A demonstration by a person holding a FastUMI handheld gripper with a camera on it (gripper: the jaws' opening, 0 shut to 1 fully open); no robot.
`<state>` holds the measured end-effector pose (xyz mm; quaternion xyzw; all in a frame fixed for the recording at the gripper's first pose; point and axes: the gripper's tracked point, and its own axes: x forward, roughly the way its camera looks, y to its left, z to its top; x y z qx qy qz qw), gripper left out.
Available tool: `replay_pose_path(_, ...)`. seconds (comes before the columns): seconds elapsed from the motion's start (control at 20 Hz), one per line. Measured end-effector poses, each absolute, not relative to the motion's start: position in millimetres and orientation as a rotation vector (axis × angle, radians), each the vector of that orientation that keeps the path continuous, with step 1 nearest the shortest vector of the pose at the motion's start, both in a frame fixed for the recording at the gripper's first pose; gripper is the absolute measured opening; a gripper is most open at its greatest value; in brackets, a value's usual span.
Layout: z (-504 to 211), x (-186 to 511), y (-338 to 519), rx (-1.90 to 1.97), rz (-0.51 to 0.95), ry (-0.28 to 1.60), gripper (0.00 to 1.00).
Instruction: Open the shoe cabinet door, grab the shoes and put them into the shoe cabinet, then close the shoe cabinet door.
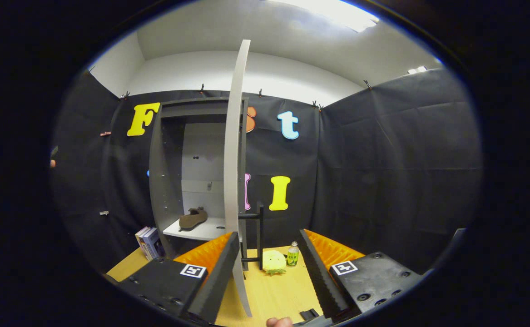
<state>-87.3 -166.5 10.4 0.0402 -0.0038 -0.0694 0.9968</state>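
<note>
Between the spread fingers of the handheld gripper (269, 277), the edge of the open cabinet door (234, 172) rises tall and pale, seen almost end-on. Both fingers stand wide apart, the left one just beside the door's lower edge, the right one well clear of it; the tool grips nothing. At the base of the view, below the fingers, a fingertip (279, 322) of the person shows.

Ahead of the fingers lies a wooden tabletop (274, 295). On it, just beyond the door's foot, sits a small yellow-green object (274, 262), and just to its right stands a small bottle (293, 254) with a green label. A black handle (255, 236) juts from the door's right face, its bar upright.

Left of the door stands the grey shoe cabinet (167, 181), its interior exposed. A brown shoe (193, 218) rests on the pale shelf (201, 230) inside, lying on its side as far as the view tells. A few books (150, 243) stand upright against the cabinet's lower left side. Black cloth walls (383, 172) enclose the booth behind, with a white wall and ceiling light above.
</note>
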Motion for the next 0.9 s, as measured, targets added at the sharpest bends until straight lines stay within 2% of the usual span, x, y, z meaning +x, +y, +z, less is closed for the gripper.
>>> replay_pose_path(0.15,13,-99,-136,0.108,-0.100,-0.007,0.99)
replay_pose_path(0.5,-1,-86,-73,0.170,-0.030,0.022,0.99)
replay_pose_path(0.9,-15,-31,-27,0.137,0.004,0.004,0.99)
